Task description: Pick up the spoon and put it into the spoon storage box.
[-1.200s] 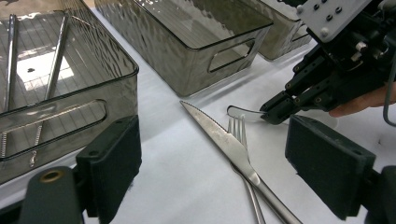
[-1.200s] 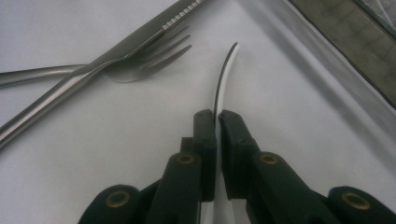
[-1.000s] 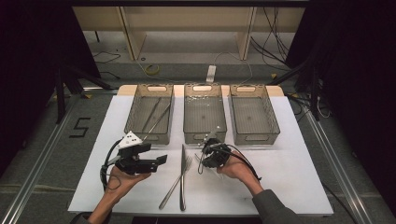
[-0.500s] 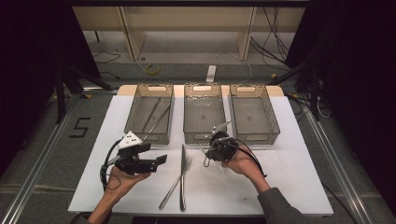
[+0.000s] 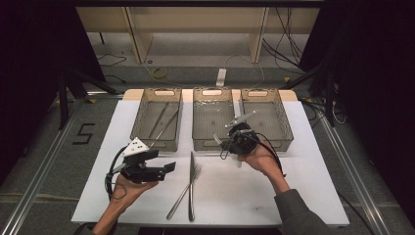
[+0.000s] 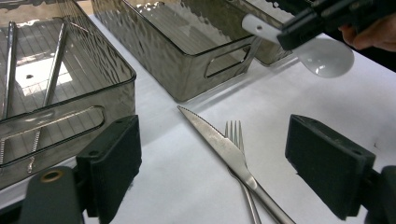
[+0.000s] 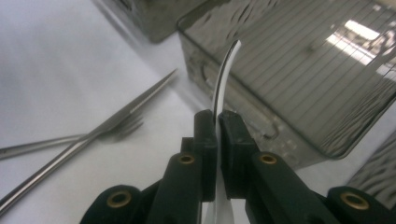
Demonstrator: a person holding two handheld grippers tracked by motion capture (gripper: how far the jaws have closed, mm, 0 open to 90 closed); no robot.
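Spoon (image 6: 322, 55), white, is clamped by its handle in the right tool (image 5: 234, 136), jaws clenched on it. Since a second ago that tool has risen off the counter (image 5: 303, 186) and travelled toward twelve o'clock, now hanging over the near rim of the middle bin (image 5: 211, 117). Judgement: pickup complete, sorting into a bin is next. Left tool (image 5: 166, 167) sits released, unmoved, at nine o'clock of the knife (image 5: 191, 181) and fork (image 5: 188, 188). Left gripper view shows the spoon's bowl hanging clear of the counter; right gripper view shows instead the thin handle (image 7: 224, 79) pinched edge-on between the pads. Left bin (image 5: 156, 117) already holds two long utensils.
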